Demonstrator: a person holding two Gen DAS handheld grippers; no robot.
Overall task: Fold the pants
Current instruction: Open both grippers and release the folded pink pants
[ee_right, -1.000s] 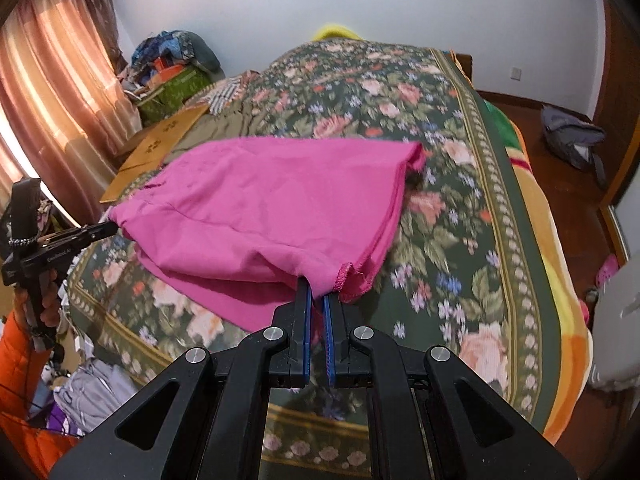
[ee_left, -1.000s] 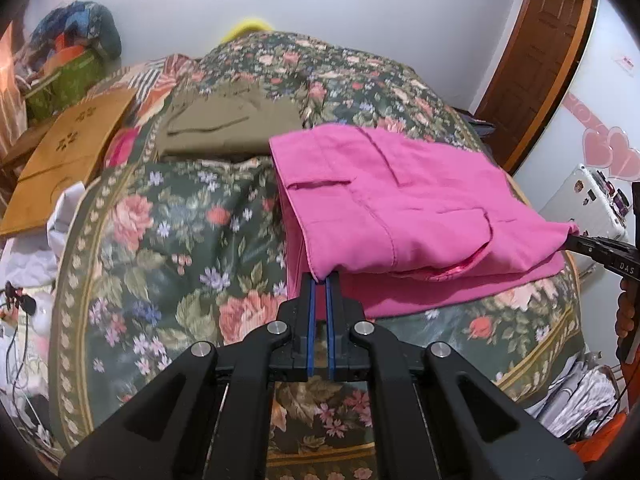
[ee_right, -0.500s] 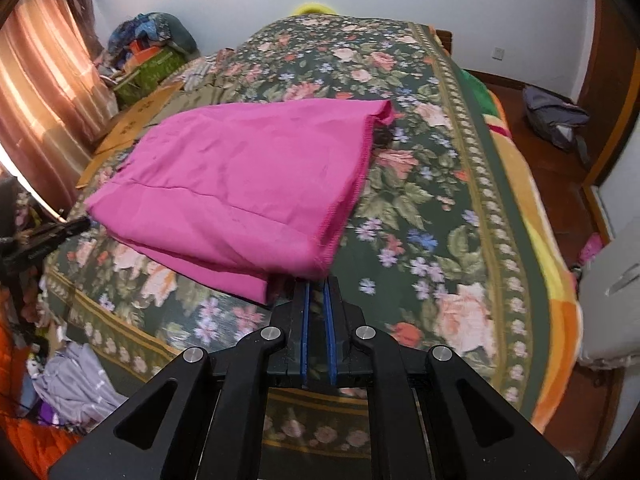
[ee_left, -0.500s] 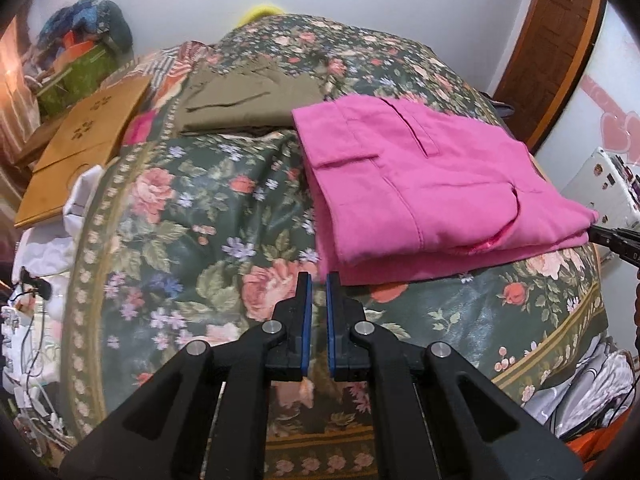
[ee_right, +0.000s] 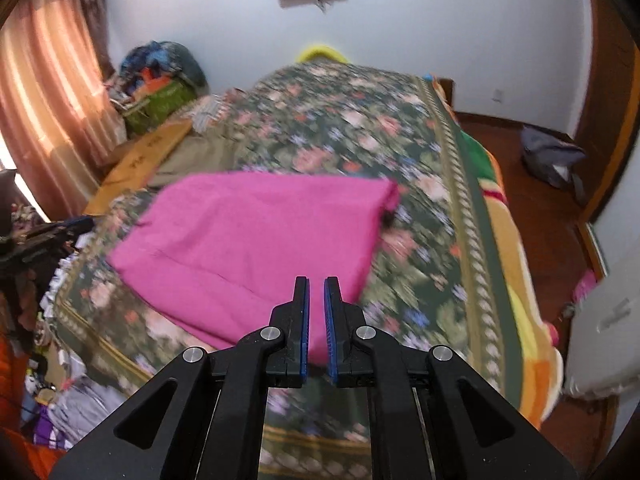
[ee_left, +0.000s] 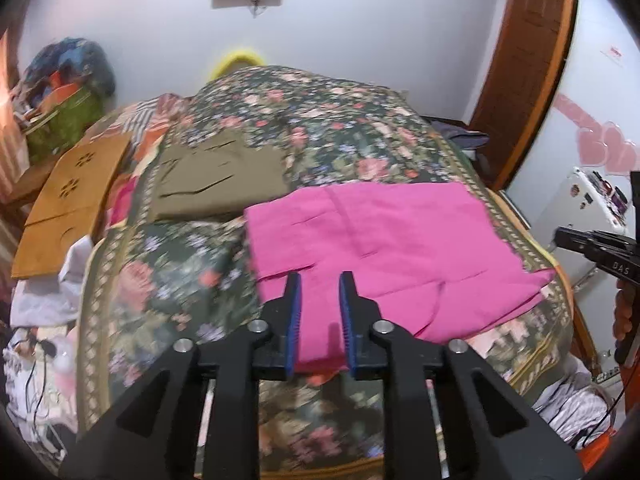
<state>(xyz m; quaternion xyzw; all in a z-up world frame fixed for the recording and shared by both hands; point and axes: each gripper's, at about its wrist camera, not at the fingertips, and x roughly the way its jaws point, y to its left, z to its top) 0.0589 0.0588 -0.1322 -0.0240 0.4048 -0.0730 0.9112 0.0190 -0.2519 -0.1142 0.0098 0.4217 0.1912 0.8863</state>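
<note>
The pink pants (ee_left: 380,232) lie folded in a flat rectangle on the floral bedcover (ee_left: 168,280), near the bed's front edge. My left gripper (ee_left: 319,280) hovers above their near left corner. Its jaws are opening and grip nothing; pink cloth only shows behind the gap. In the right wrist view the pants (ee_right: 260,232) look blurred, and my right gripper (ee_right: 316,280) is shut and empty above their near right corner. Each gripper also shows at the edge of the other's view: the right gripper (ee_left: 592,248) and the left gripper (ee_right: 44,236).
Folded olive pants (ee_left: 216,176) lie further back on the bed, beside a brown cardboard sheet (ee_left: 76,192). A green bag (ee_left: 64,120) with piled clothes stands at the far left. A white case (ee_left: 588,200) and a wooden door (ee_left: 524,60) are on the right. A grey bag (ee_right: 552,160) sits on the floor.
Both grippers have let go of the pants' near edge and risen above it. The pink cloth now lies flat on the bed. The left jaws have parted.
</note>
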